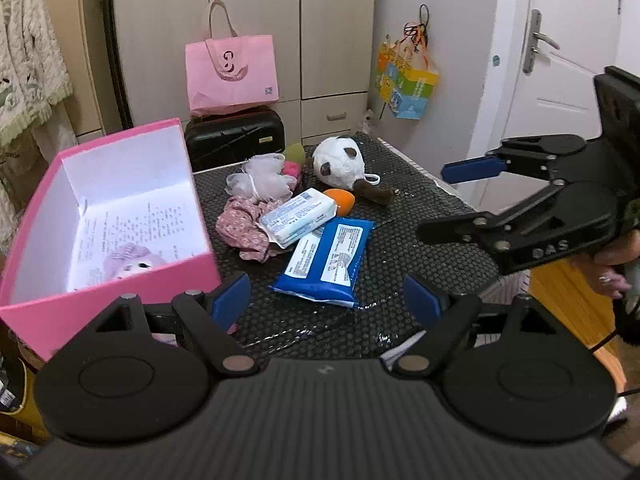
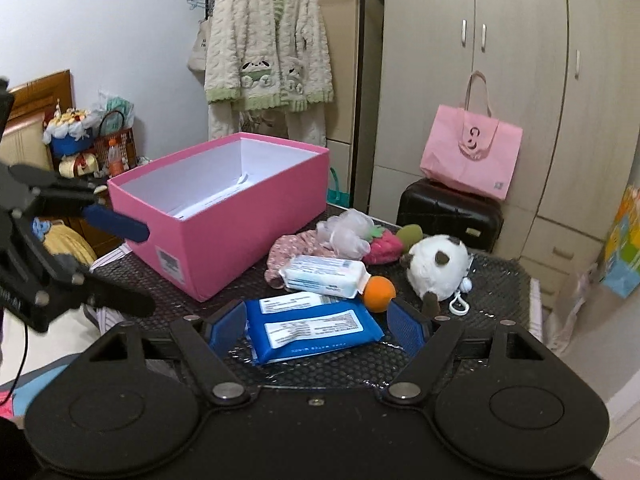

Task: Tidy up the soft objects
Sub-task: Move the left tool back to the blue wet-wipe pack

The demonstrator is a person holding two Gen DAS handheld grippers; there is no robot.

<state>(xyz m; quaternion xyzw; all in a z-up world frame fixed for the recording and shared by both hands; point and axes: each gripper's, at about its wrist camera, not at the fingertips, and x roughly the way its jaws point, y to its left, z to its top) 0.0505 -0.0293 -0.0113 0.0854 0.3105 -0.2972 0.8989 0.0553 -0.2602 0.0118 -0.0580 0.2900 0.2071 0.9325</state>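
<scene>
A pink box (image 1: 120,280) (image 2: 240,236) stands open on the black mat at the left; a small pink plush doll (image 1: 134,262) lies inside. On the mat lie a blue wipes pack (image 1: 326,264) (image 2: 312,330), a white wipes pack (image 1: 298,216) (image 2: 324,274), an orange ball (image 1: 340,200) (image 2: 379,294), a floral cloth (image 1: 242,228) (image 2: 288,250), a white mesh pouf (image 1: 260,178) (image 2: 348,232), a strawberry plush (image 2: 386,246) and a panda plush (image 1: 340,162) (image 2: 438,266). My left gripper (image 1: 328,300) is open and empty by the box's near corner. My right gripper (image 2: 318,326) is open, its pads either side of the blue pack.
A black case (image 1: 234,138) (image 2: 450,212) with a pink tote bag (image 1: 232,70) (image 2: 472,152) on it stands behind the table. Cupboards (image 1: 256,32) stand behind, and a white door (image 1: 560,80) is at the right. The table's right edge (image 1: 436,182) drops off.
</scene>
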